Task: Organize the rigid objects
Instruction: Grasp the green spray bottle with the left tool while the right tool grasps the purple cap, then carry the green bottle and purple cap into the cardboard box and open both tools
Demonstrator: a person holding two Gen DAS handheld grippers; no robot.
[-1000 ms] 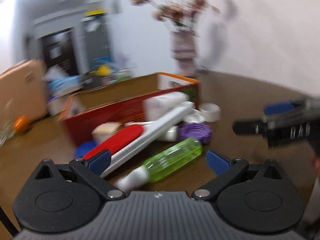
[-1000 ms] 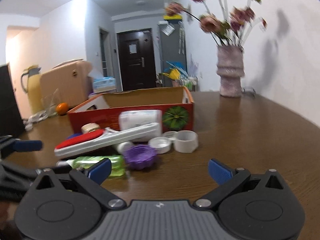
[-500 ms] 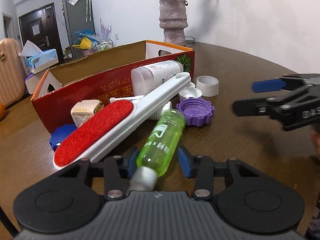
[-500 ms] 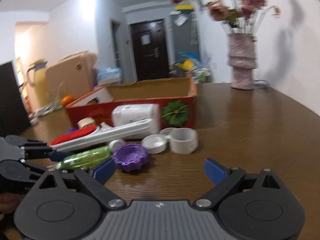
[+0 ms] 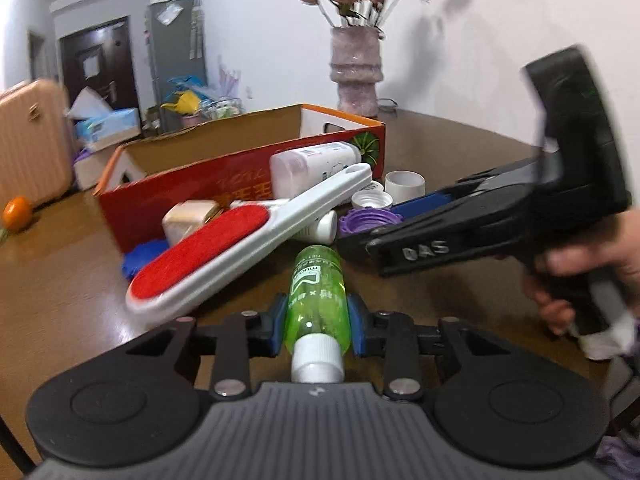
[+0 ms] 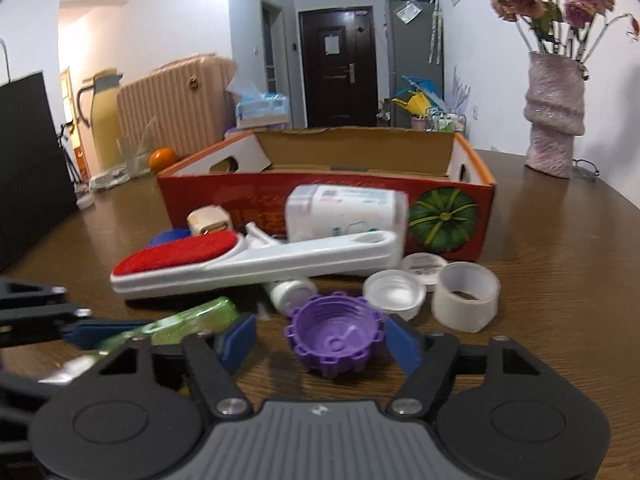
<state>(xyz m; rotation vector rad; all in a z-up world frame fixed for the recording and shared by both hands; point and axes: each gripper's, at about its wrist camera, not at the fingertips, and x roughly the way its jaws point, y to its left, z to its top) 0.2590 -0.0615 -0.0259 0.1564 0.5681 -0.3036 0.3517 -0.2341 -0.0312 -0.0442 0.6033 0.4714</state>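
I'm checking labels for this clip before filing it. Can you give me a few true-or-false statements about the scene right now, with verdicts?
1. The left gripper is shut on the green bottle. True.
2. The purple cap lies inside the cardboard box. False: it lies on the table, between the right gripper's fingers.
3. The lint brush has a red pad. True.
4. The vase stands inside the box. False: it stands on the table beyond it.

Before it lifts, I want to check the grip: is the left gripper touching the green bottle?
Touching. The left wrist view shows the left gripper with both blue pads pressed against the sides of the green bottle.
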